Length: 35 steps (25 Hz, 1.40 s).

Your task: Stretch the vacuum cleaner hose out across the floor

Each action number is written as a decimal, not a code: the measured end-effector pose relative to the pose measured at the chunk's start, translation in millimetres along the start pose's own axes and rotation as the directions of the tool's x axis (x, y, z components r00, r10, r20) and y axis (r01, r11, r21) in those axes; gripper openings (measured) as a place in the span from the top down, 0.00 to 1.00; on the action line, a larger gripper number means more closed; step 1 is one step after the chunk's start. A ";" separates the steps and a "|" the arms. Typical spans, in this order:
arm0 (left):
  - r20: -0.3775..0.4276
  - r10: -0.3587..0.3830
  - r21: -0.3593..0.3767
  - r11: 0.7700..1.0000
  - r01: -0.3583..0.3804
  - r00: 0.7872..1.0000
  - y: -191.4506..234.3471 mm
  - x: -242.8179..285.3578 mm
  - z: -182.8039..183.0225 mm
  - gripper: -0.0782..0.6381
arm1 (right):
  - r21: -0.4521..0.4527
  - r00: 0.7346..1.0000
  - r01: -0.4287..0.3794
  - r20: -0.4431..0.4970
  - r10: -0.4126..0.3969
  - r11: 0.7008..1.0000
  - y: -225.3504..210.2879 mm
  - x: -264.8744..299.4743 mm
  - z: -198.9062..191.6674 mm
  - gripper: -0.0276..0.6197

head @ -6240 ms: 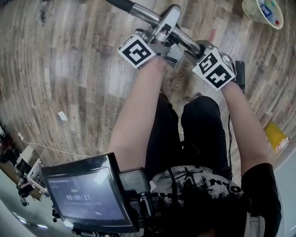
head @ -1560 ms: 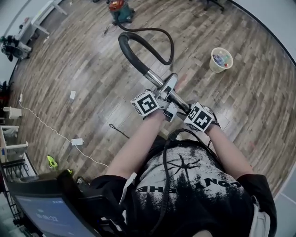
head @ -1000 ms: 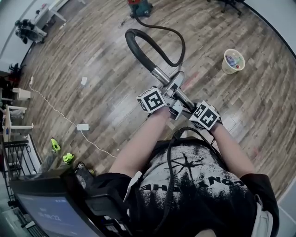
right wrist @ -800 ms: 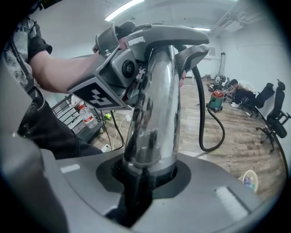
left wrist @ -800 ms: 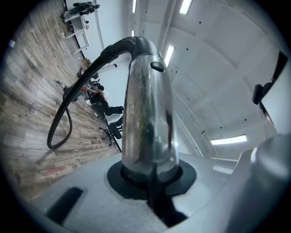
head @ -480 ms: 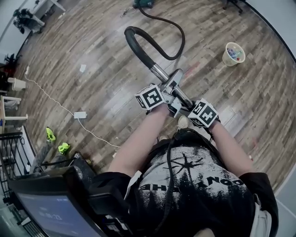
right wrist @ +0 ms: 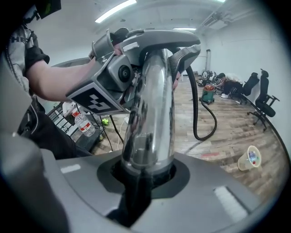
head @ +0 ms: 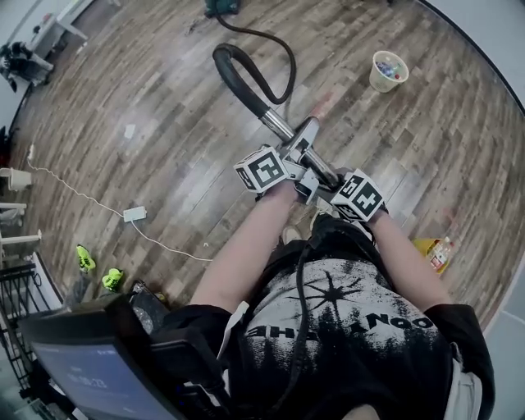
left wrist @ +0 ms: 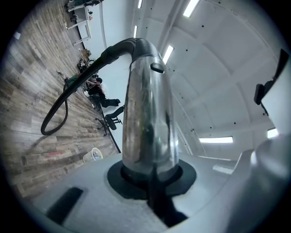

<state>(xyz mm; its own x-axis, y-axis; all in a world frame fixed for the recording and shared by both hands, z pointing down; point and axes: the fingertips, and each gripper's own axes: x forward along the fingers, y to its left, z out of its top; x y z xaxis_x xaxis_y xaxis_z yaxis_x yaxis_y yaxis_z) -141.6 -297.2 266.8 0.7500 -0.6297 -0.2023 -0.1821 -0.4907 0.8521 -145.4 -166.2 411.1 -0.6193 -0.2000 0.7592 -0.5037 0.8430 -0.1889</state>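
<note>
The black vacuum hose [head: 235,72] arcs over the wooden floor from the vacuum cleaner [head: 220,6] at the top edge to a chrome tube [head: 277,126]. My left gripper [head: 289,166] is shut on that tube, which fills the left gripper view as a chrome tube [left wrist: 148,113] rising between the jaws. My right gripper [head: 335,184] holds the same tube lower down; its jaws are closing around the chrome tube [right wrist: 148,127]. In the right gripper view the left gripper [right wrist: 109,88] clamps the tube's bend, and the hose [right wrist: 200,107] hangs in a loop beyond.
A pale bucket [head: 388,70] stands on the floor at the upper right. A yellow item [head: 435,251] lies at the right. A white cable with an adapter [head: 134,214] runs along the left, near green shoes [head: 86,258]. Office chairs [right wrist: 261,98] stand by the far wall.
Both grippers keep their hold on the tube. The vacuum cleaner has slid to the top edge of the head view, and the yellow item has come into sight at the right.
</note>
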 end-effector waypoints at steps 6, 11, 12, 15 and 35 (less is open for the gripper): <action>-0.008 -0.021 0.001 1.000 0.021 1.000 -25.3 1.1 -19.6 0.83 | 0.001 1.000 0.012 0.014 -0.012 1.000 11.1 -19.3 -13.2 0.83; 0.002 0.001 0.009 1.000 -0.001 1.000 -37.5 2.6 -42.2 0.83 | -0.007 1.000 0.000 0.020 0.000 1.000 18.6 -35.1 -33.1 0.83; 0.001 0.006 0.012 1.000 -0.006 1.000 -40.8 3.4 -48.7 0.83 | -0.008 1.000 -0.005 0.025 0.005 1.000 20.6 -39.1 -38.7 0.83; 0.005 0.019 0.020 1.000 -0.019 1.000 -55.1 11.0 -73.1 0.83 | -0.015 0.999 -0.022 0.031 0.023 1.000 23.7 -58.7 -60.3 0.83; 0.125 0.156 0.026 0.987 -0.161 0.980 -136.5 -18.4 -227.7 0.83 | -0.128 0.979 -0.204 -0.019 0.203 0.971 102.2 -156.9 -208.3 0.83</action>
<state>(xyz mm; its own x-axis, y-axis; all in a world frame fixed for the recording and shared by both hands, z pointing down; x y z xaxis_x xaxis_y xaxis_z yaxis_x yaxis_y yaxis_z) 14.3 -81.5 264.1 0.6271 -0.7688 -0.1255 -0.3168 -0.3989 0.8605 25.7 55.4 402.4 -0.6972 -0.0151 0.7167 -0.2857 0.9228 -0.2585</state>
